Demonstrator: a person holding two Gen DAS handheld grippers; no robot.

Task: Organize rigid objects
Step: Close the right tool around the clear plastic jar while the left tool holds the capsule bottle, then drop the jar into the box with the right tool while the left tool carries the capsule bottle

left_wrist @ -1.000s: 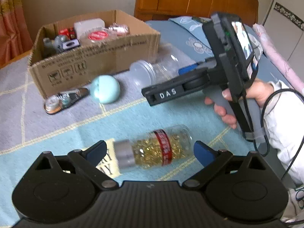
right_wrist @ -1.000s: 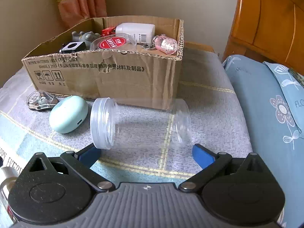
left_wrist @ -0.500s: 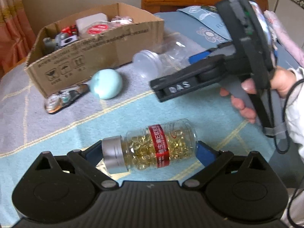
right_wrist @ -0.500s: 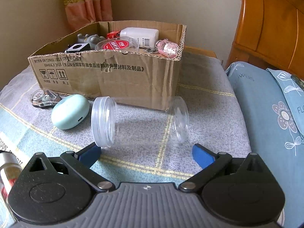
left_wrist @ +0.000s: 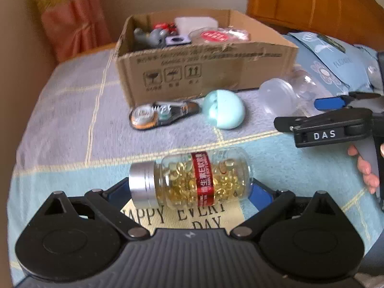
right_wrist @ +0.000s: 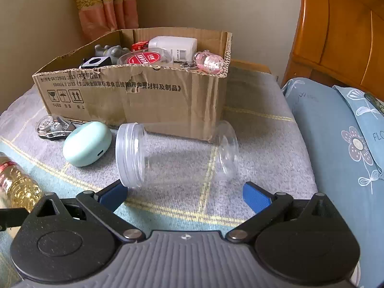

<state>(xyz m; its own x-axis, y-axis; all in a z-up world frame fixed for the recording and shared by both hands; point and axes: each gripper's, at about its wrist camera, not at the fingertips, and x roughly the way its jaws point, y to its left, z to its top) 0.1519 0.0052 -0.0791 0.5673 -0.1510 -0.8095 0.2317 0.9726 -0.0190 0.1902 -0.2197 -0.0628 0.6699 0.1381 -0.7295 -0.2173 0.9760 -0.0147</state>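
"DAS" lettering on right claw (left_wrist: 328, 110)

Working surface is a bed: blanket (right_wrist: 259, 129) in grey and pale blue blocks with thin yellow lines, printed lettering near me in my left view. Plain beige wall (right_wrist: 216, 2) behind. Salmon-pink curtain (right_wrist: 105, 2) with a gold patterned band hangs in the corner. Orange-brown wooden headboard (right_wrist: 340, 31) stands to my right. Blue floral pillow (right_wrist: 336, 129) lies below it. Soft, even light, probably daylight; source not visible.
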